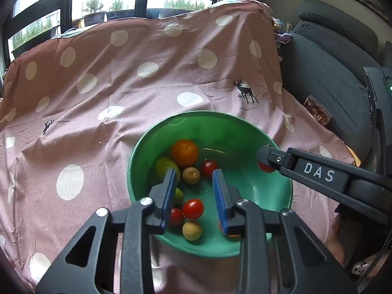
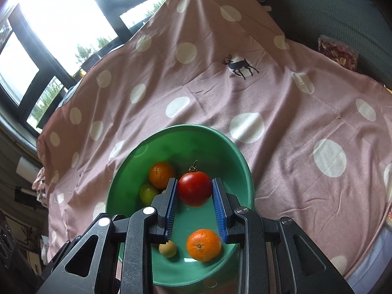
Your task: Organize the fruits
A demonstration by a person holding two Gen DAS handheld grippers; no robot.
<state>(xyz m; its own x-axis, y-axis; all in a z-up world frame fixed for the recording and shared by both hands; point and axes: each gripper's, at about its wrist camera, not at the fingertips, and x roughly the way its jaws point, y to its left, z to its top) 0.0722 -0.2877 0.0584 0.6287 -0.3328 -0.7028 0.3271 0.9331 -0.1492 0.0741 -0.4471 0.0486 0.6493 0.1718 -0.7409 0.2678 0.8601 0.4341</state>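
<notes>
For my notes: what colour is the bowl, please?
Green; the bowl shows best in the right wrist view.

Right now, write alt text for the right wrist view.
The right gripper clamps a red tomato above a green bowl on a pink dotted cloth. The bowl holds two oranges, a green fruit and a small tan fruit.

Daylight floods in from the windows behind the cloth — panes blown white. Edges bend and darken; the orange nearest the lens blurs.
</notes>
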